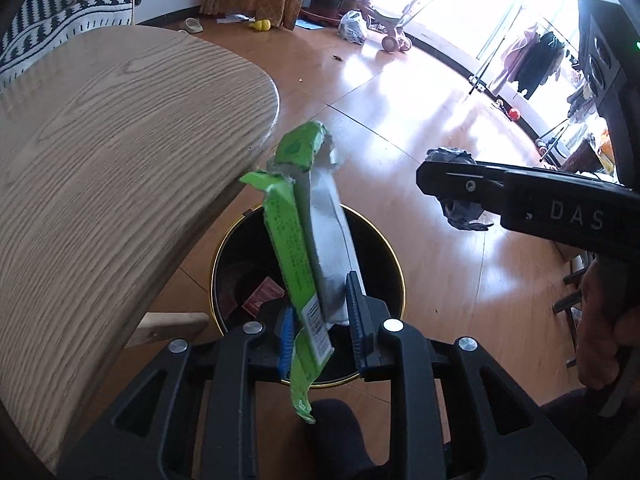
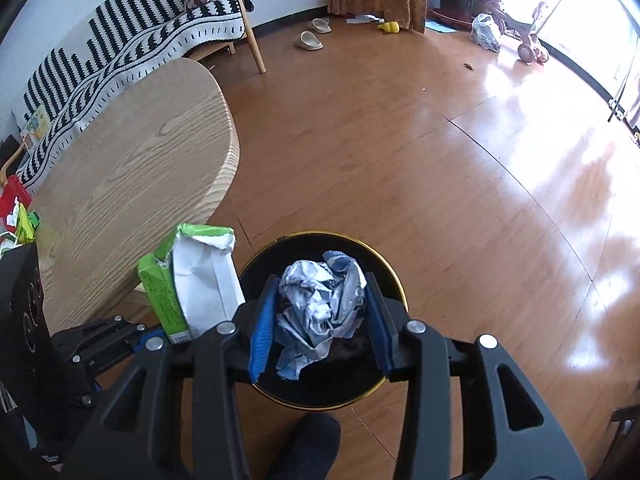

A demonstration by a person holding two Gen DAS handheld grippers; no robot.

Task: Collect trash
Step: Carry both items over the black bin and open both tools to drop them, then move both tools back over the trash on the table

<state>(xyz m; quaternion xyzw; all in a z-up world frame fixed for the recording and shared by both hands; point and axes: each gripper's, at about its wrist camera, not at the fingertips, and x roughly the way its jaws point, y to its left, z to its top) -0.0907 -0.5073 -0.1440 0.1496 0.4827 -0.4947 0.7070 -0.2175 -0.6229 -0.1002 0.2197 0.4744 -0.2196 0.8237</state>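
Observation:
My left gripper [image 1: 320,320] is shut on a torn green and white carton [image 1: 310,232] and holds it upright over a round black bin with a gold rim [image 1: 394,258]. A red packet [image 1: 262,294] lies inside the bin. My right gripper [image 2: 320,320] is shut on a crumpled grey-white paper wad [image 2: 320,300], held above the same bin [image 2: 394,284]. The carton [image 2: 200,280] shows to the left in the right wrist view. The right gripper [image 1: 440,182] and its wad [image 1: 460,212] show at the right in the left wrist view.
A light wooden table [image 1: 120,160] stands just left of the bin; its edge also shows in the right wrist view [image 2: 132,184]. More scraps [image 2: 20,220] lie on its far left. A striped sofa [image 2: 120,48], slippers [image 2: 308,42] and a tricycle [image 2: 528,44] stand farther off.

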